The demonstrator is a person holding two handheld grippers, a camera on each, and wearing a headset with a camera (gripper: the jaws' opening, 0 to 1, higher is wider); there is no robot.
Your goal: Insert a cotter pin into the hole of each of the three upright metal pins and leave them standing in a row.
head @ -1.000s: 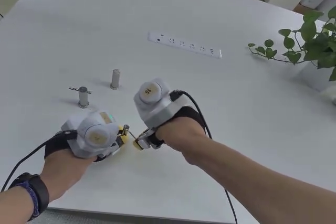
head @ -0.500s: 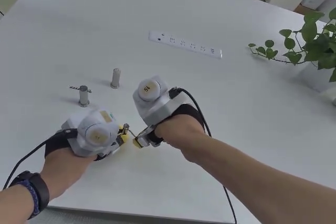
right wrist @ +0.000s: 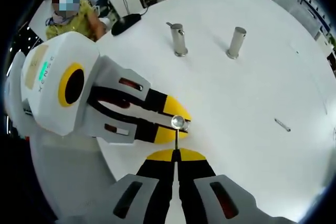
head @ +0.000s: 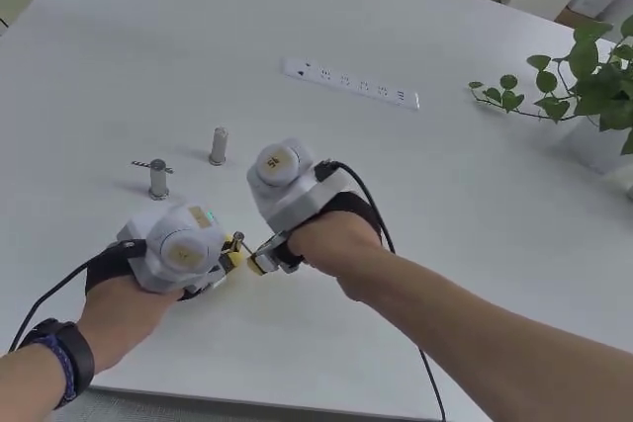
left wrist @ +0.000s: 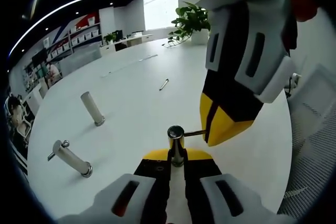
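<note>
Progress: one silver metal pin (head: pixel 158 179) is cottered, a bare silver pin (head: pixel 218 145) waits. Your left gripper (left wrist: pixel 176 157) clamps the third pin (left wrist: pixel 176 138) nearest you; your right gripper (right wrist: pixel 176 155) pinches a thin wire cotter pin (right wrist: pixel 176 140) at its hole.

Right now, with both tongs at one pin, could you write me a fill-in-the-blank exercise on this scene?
1. The left tongs, gripping a metal pin, and the right tongs, holding a cotter pin against it, both have ___ tips.
2. The nearer free pin already carries its crosswise pin, while the farther free pin carries ___.
3. Counting the gripped one, the metal pins number ___.
Missing words: yellow; none; three.
</note>
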